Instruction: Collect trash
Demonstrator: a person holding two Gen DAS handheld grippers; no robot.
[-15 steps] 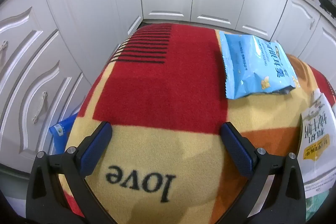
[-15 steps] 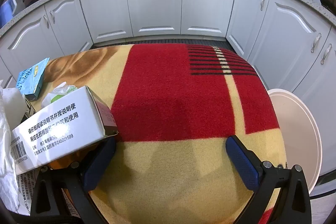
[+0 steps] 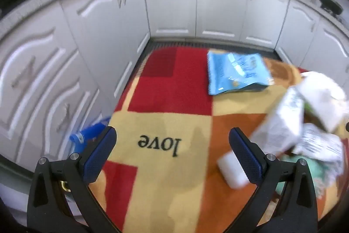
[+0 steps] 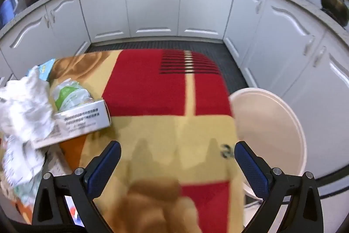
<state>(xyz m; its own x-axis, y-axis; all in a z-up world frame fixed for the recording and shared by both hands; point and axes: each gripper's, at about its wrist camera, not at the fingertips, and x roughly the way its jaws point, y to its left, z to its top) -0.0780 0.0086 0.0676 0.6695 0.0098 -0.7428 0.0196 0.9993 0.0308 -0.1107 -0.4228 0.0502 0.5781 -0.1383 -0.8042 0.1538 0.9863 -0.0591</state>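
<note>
A light blue snack bag [image 3: 236, 72] lies on the red and yellow table cloth [image 3: 170, 88], far ahead of my left gripper [image 3: 172, 155], which is open and empty. A heap of white cartons and wrappers [image 3: 305, 119] and a small white block [image 3: 232, 170] lie to its right. In the right wrist view my right gripper [image 4: 177, 166] is open and empty above the cloth [image 4: 165, 102]. A white printed box [image 4: 81, 118], a green-white wrapper [image 4: 69, 92] and crumpled white paper [image 4: 24, 104] lie to its left. A white round bin [image 4: 270, 123] stands beside the table on the right.
White kitchen cabinets [image 4: 152, 3] ring the table on all sides. A blue item [image 3: 91, 131] shows below the table's left edge. Pots [image 4: 333, 6] and kitchenware stand on the counter behind.
Both grippers have pulled back and risen; more of the table and the trash heap shows. The white box no longer touches the right gripper's left finger.
</note>
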